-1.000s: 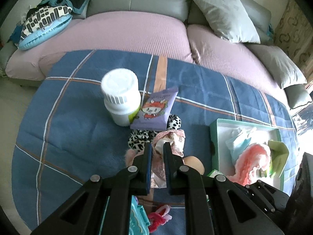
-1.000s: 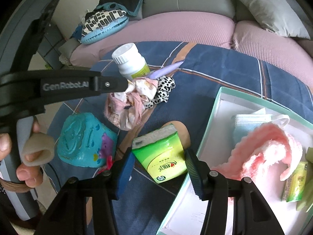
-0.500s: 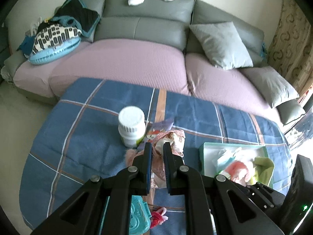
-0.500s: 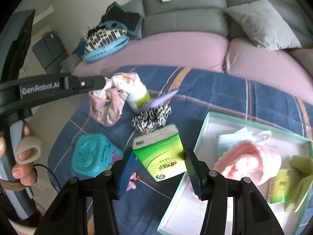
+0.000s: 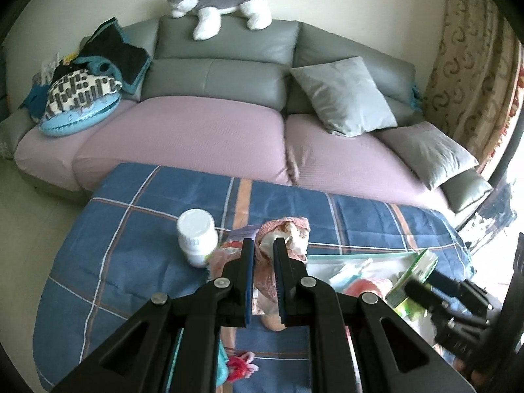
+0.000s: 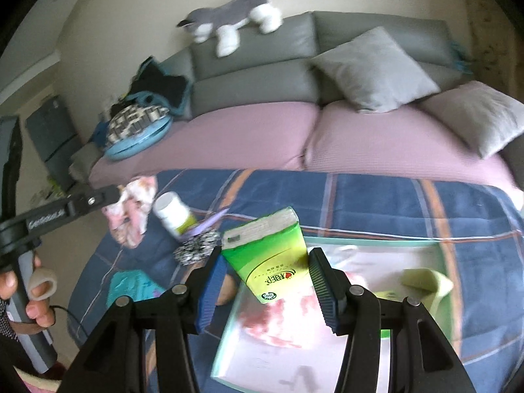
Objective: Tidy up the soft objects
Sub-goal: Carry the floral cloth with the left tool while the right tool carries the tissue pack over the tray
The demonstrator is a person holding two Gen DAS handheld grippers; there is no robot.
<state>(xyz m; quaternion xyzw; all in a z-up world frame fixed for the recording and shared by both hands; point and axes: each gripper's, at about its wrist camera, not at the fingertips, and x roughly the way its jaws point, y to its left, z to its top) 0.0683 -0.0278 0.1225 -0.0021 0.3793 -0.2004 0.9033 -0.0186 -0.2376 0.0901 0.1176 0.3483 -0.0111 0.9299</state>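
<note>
Left hand-held gripper [image 5: 263, 245] is clenched on a pink floral cloth [image 5: 285, 232]; right hand-held gripper [image 6: 266, 263] grips the green tissue pack [image 6: 271, 255], white box [image 6: 409, 249] at 4 o'clock.

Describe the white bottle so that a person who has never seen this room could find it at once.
In front of the sofa lies a blue checked blanket. The white bottle stands on its left half, beside a purple packet. It is the only hard, upright container there, with a ribbed white cap and a green label.
</note>
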